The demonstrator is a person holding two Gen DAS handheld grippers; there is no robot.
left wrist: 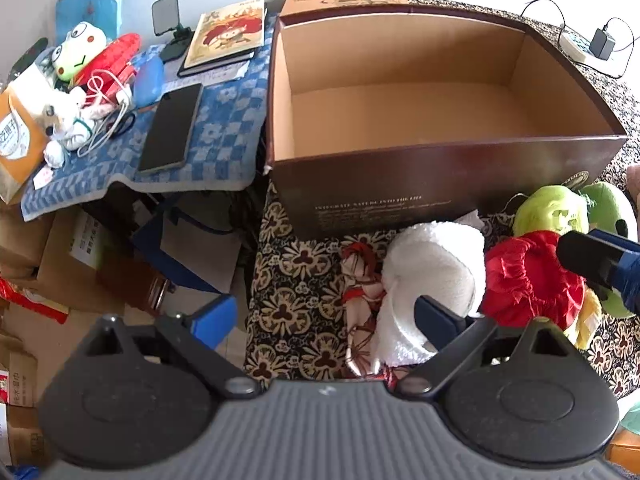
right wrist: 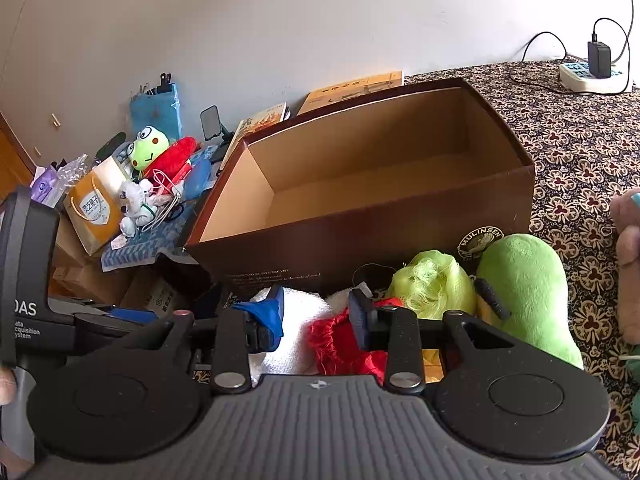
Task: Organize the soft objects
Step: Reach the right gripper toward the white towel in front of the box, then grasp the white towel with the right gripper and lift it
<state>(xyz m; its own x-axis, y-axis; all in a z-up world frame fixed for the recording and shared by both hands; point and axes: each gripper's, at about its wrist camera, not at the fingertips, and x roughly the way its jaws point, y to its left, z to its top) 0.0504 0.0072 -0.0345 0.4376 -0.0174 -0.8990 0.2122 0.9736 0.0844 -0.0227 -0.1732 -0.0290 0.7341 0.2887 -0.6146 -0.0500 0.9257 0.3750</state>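
Observation:
An open dark-brown cardboard box stands on the patterned bedspread, its inside bare; it also shows in the right wrist view. In front of it lie a white fluffy plush, a red-dressed doll with yellow-green hair and a green plush. My left gripper is open, its right finger against the white plush. My right gripper is open low over the white plush and the doll's red dress, holding nothing.
A side table with a blue checked cloth left of the box holds a frog plush, a phone, a book and cables. Cardboard boxes sit on the floor below. A power strip with charger lies far right.

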